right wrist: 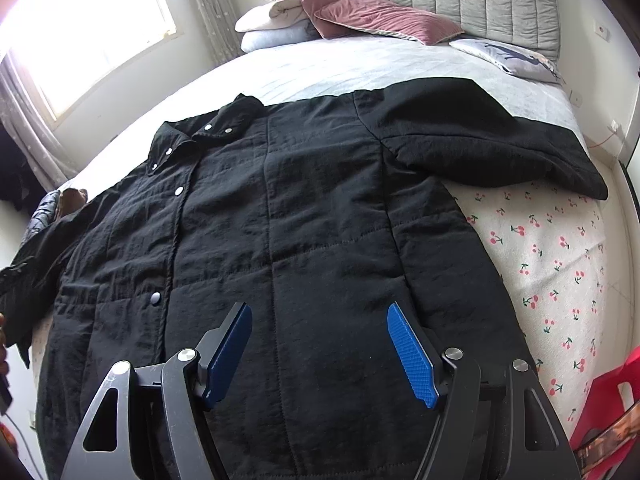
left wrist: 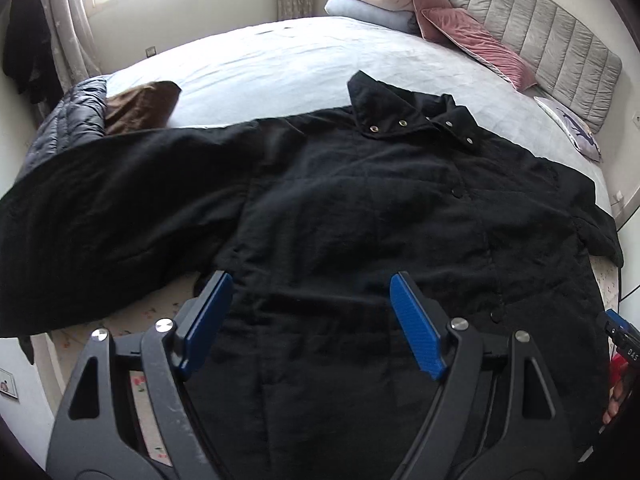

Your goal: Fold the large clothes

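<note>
While the black coat fills mid-frame on the bed, both spread-jawed, empty grippers, left and right, hover above its lower body.

The bed carries a pale grey cover over its far part and a cherry-print sheet along its near edge. A black coat lies spread flat across it, front up, collar toward the headboard, with its sleeves extended to both sides. Pink cushions, folded blankets and a printed pillow rest at the headboard end; a quilted dark garment and a brown item lie at the far left corner.
</note>
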